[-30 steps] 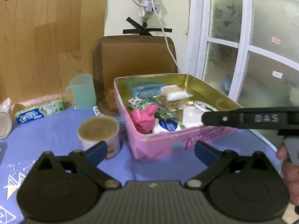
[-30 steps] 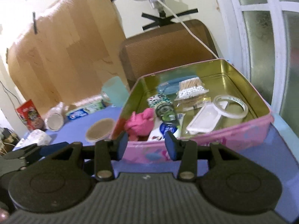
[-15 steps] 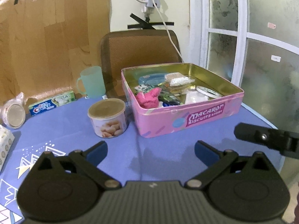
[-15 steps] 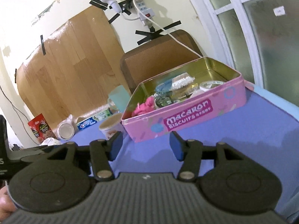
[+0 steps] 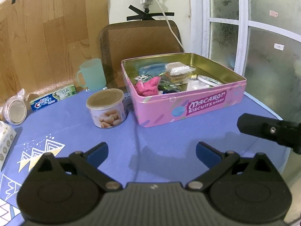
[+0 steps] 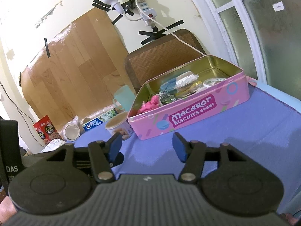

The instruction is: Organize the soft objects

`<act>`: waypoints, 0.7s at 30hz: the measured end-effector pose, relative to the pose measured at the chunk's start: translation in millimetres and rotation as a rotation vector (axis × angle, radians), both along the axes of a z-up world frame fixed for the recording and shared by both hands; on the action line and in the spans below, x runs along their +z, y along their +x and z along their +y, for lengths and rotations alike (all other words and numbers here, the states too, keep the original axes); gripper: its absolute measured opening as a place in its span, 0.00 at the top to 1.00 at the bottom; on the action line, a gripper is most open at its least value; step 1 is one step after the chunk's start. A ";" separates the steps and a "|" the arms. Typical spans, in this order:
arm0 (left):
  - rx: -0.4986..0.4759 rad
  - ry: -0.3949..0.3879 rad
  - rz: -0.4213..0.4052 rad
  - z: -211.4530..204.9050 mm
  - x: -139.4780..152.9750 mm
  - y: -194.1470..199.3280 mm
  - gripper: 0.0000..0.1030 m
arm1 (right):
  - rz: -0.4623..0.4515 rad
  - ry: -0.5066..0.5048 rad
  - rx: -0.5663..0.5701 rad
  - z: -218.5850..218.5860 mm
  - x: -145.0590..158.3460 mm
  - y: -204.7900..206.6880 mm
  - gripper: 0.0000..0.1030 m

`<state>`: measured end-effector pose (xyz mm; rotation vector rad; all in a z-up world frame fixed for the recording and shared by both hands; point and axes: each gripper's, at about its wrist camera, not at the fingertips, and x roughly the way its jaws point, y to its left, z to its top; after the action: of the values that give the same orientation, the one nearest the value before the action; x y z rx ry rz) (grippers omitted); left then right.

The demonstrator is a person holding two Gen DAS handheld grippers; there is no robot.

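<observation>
A pink biscuit tin [image 5: 188, 107] [image 6: 190, 116] stands open on the blue tablecloth. A fluffy pink cloth [image 5: 147, 86] [image 6: 149, 104] lies in its near left corner among packets, cotton swabs and a tape roll. My left gripper [image 5: 151, 149] is open and empty, well short of the tin. My right gripper [image 6: 146, 143] is also short of the tin; its jaws are opening with nothing between them. The right gripper's black body [image 5: 270, 130] shows at the right edge of the left wrist view.
A round snack tub [image 5: 106, 109] stands left of the tin. Behind it are a green mug [image 5: 92, 75], a toothpaste box [image 5: 52, 98] and a bagged round lid [image 5: 16, 109]. A brown chair back [image 5: 139, 41] rises behind the table. A glass door [image 5: 254, 28] is on the right.
Both grippers have pulled back from over the tin toward the table's near side, so its front label now shows. The right gripper's jaws have widened.
</observation>
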<state>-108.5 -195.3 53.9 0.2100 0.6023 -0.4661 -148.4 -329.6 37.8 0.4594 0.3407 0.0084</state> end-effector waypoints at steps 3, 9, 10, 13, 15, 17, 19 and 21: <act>-0.002 0.017 -0.005 -2.0 1.8 0.1 0.00 | 0.001 0.002 -0.003 -1.0 -0.8 -0.2 0.40; -0.014 0.047 -0.018 -5.3 1.2 -1.3 0.00 | 0.010 0.013 -0.009 -2.7 -3.3 0.5 0.39; -0.014 0.050 -0.020 -5.4 1.1 -1.4 0.00 | 0.012 0.015 -0.008 -3.4 -3.8 0.9 0.39; -0.009 0.063 -0.033 -5.8 0.6 -2.8 0.00 | 0.018 0.020 -0.006 -2.8 -4.9 1.7 0.38; -0.008 0.070 -0.039 -6.6 0.3 -2.9 0.00 | 0.021 0.022 -0.005 -3.1 -5.7 2.4 0.38; -0.010 0.068 -0.033 -6.5 -0.5 -1.8 0.00 | 0.023 0.026 -0.005 -4.2 -6.2 2.5 0.38; -0.011 0.066 -0.023 -5.9 -1.7 0.1 0.00 | 0.024 0.029 -0.006 -4.8 -6.4 2.9 0.38; -0.008 0.066 -0.015 -5.6 -3.4 2.1 0.00 | 0.027 0.032 -0.009 -5.4 -7.0 2.6 0.37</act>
<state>-106.5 -200.9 50.5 0.2782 0.6026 -0.4522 -145.8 -335.0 30.8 0.4931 0.3653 -0.0007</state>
